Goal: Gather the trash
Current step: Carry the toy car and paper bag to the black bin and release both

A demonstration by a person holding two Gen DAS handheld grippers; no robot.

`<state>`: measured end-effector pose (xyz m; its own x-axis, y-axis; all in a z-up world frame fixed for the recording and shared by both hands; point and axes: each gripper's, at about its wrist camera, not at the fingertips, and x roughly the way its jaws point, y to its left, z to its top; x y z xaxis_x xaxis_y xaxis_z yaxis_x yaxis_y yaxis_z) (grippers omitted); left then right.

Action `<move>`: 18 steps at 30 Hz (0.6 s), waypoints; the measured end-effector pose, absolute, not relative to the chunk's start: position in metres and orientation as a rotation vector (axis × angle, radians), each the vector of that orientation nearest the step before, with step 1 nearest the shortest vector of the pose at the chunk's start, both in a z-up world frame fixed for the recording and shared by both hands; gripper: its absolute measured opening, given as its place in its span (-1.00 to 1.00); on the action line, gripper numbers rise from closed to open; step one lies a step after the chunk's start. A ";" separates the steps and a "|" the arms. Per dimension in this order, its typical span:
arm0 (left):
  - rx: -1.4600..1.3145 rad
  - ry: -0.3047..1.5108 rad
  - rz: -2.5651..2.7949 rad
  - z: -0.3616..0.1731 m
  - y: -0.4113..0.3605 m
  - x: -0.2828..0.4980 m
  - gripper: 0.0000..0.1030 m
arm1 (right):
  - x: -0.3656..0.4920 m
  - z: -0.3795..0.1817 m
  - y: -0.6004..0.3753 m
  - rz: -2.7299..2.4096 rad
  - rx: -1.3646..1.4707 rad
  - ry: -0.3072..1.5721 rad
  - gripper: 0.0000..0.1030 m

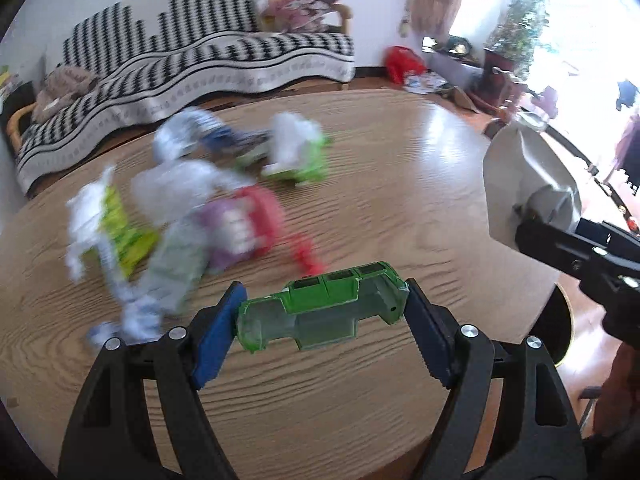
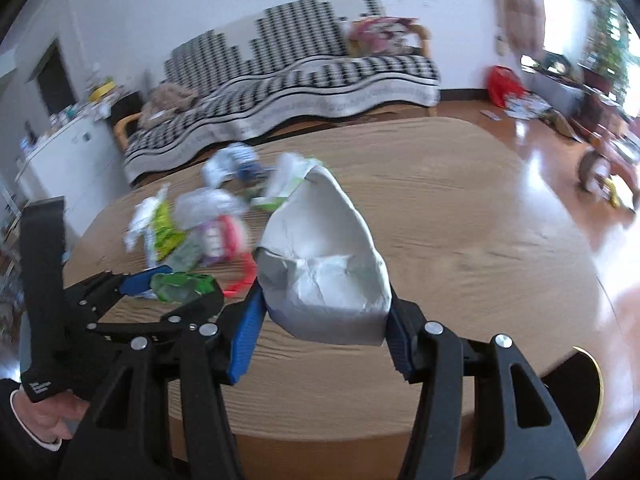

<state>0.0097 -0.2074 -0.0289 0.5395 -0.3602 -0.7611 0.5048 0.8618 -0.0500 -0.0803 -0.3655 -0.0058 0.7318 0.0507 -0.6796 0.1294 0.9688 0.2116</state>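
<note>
- The green plastic car shell (image 1: 326, 304), cracked and partly clear, sits crosswise between the blue pads (image 1: 214, 338) of the left tongs (image 1: 320, 320), lifted off the counter (image 1: 400, 184) above its near edge.
- The left tongs pinch the shell end to end, one pad at each end.
- The crumpled white paper bag (image 2: 326, 268) is clamped between the pads of the right tongs (image 2: 326, 334), its peak standing up and away from the camera, over the near part of the counter.
- In the left wrist view that bag (image 1: 524, 184) hangs beyond the counter's right edge, with the right tongs' black arms behind it.
- A heap of trash (image 1: 180, 216) lies toward the counter's left side, too blurred to read in detail: white crumpled wrappers, yellow-green packets, a red and purple piece, and a blue-and-white one nearer the far edge.
- A white and green wrapper (image 1: 298, 152) lies just right of the heap, toward the far edge.
- Beyond the counter stands a sofa (image 1: 208, 60) under a black-and-white patterned cover.
- A red bag (image 1: 402, 64) sits on the floor by the wall.
</note>
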 end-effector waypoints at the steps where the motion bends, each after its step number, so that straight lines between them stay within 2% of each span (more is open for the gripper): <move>1: 0.184 0.857 -0.536 -0.029 -0.219 0.007 0.49 | -0.088 -0.006 -0.381 -0.071 0.269 0.748 0.05; 9: 0.194 0.837 -0.764 -0.034 -0.338 -0.032 0.49 | -0.165 -0.020 -0.501 -0.340 0.369 0.731 0.05; 18: 0.243 0.849 -1.027 -0.066 -0.459 -0.092 0.49 | -0.250 -0.069 -0.612 -0.595 0.550 0.799 0.05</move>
